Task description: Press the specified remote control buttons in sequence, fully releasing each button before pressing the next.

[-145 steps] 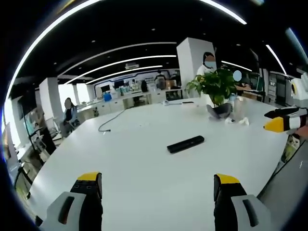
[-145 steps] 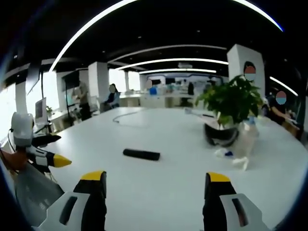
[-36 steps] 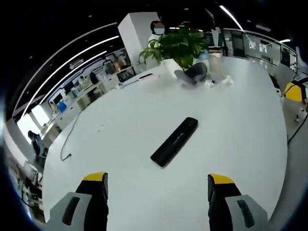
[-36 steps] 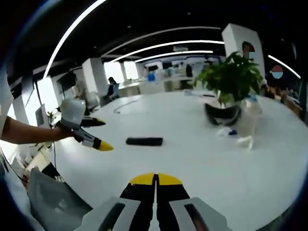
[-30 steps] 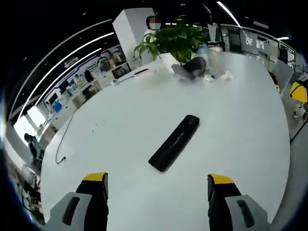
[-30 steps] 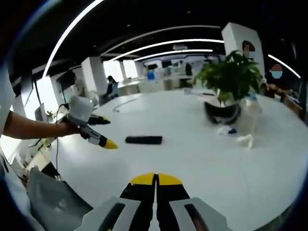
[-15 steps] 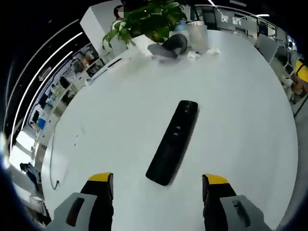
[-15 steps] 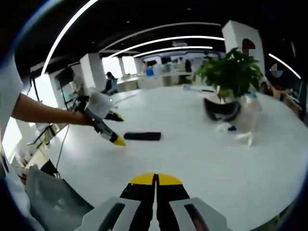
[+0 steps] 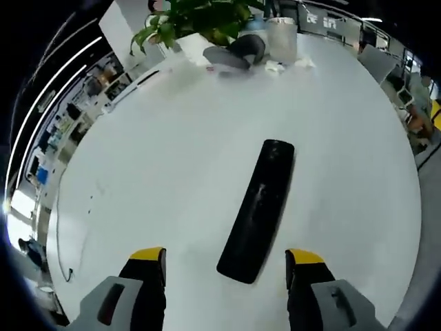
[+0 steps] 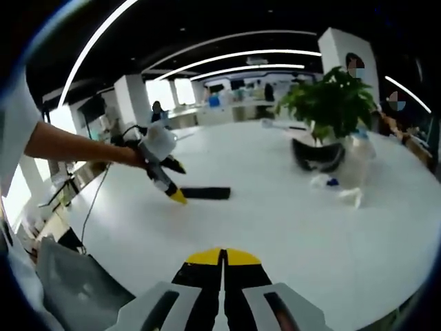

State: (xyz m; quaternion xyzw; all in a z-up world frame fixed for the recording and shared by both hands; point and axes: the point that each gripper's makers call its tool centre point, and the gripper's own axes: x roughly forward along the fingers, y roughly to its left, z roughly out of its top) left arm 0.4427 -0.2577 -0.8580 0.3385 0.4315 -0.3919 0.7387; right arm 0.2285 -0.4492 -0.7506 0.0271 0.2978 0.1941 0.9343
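Your left gripper (image 9: 225, 258) hangs spread over the near end of the remote control (image 9: 258, 201), which lies flat on the white table (image 9: 151, 158). Your right gripper (image 10: 222, 256) waits pressed together. Descend crooked and a jaw may shove the remote.

A long black remote control (image 9: 258, 200) lies flat on the white table (image 9: 158, 158), untouched
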